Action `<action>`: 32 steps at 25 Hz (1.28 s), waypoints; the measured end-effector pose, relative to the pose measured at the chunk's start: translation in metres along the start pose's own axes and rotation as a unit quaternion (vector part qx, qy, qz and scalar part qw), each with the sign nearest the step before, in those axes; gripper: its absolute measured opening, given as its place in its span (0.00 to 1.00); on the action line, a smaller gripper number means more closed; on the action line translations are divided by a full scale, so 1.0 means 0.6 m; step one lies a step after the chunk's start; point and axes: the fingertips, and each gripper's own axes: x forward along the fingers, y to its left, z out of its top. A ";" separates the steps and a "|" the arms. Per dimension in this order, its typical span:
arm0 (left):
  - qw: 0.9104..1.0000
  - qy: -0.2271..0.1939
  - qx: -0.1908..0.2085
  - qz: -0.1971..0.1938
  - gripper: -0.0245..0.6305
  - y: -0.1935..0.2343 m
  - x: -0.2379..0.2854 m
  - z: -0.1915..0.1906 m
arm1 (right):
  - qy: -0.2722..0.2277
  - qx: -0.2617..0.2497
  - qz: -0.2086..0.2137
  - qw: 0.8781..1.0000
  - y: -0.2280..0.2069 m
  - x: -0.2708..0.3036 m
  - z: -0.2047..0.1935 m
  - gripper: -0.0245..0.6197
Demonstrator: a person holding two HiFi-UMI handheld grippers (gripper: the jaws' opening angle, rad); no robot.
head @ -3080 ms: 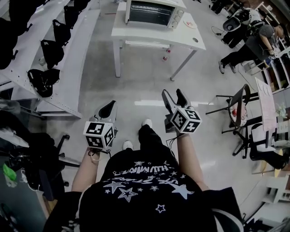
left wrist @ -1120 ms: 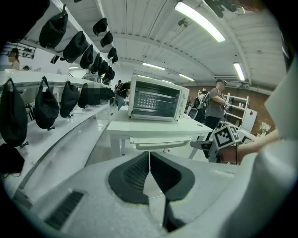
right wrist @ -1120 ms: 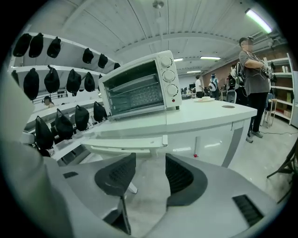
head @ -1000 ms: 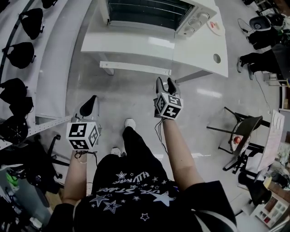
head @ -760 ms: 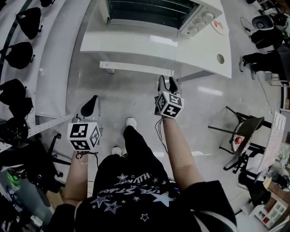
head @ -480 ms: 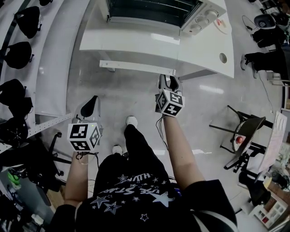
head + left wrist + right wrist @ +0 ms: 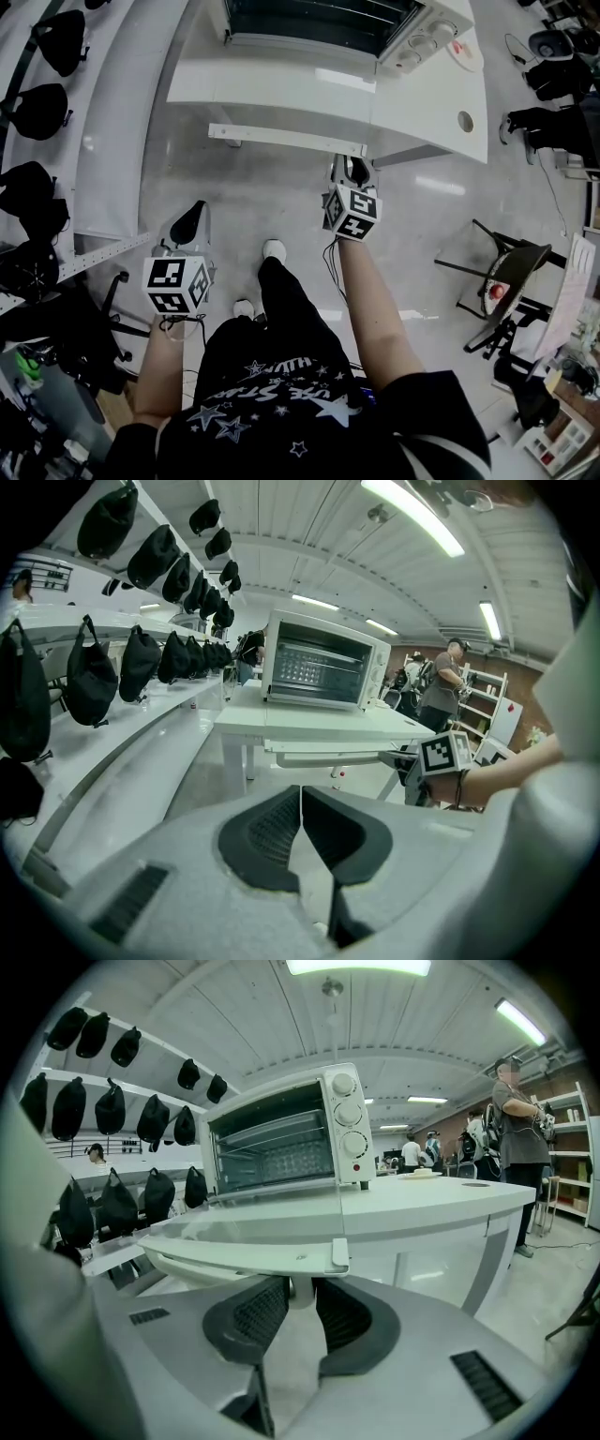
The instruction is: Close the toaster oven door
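Oven (image 7: 424, 36) sits on the white tabletop (image 7: 431, 105), control knobs on its right side. Door (image 7: 281, 89) is still open, folded down flat and level, its glass sticking out past the tabletop's front edge. Handle (image 7: 281, 137) runs along the door's front edge.

Right tool (image 7: 301, 1290) is up at the right end of the handle, pointing toward the oven and slightly down. Its jaws have just been closing. The right gripper view shows the handle's white post standing between the two black pads, with both pads against it. So it's pinching the handle post, just under the door's edge.

Left tool (image 7: 300, 799) has its jaws pressed together, pads meeting along a thin line with nothing between them. It hangs over the floor (image 7: 253, 197), low on the person's left side and well apart from the tabletop and the door. Its view looks at the oven front from a distance and catches the right tool's marker cube at the handle.

Black bags (image 7: 33, 108) line the long bench on the left.
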 end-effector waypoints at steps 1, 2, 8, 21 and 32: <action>1.000 -0.001 0.000 0.000 0.07 0.000 0.001 0.002 | 0.001 -0.001 0.001 1.000 0.000 0.000 0.001 0.18; 1.000 -0.003 0.000 0.000 0.07 -0.001 0.001 0.004 | 0.002 -0.002 0.001 1.000 0.000 -0.001 0.002 0.18; 1.000 -0.015 0.002 0.002 0.07 -0.003 -0.001 0.025 | 0.002 0.004 -0.004 1.000 0.004 -0.012 0.016 0.17; 0.998 -0.053 0.005 0.014 0.07 -0.009 -0.035 0.085 | -0.010 0.030 -0.004 1.000 0.012 -0.055 0.082 0.16; 0.996 -0.084 0.020 0.008 0.07 -0.012 -0.057 0.143 | -0.021 0.034 -0.003 0.999 0.020 -0.081 0.141 0.16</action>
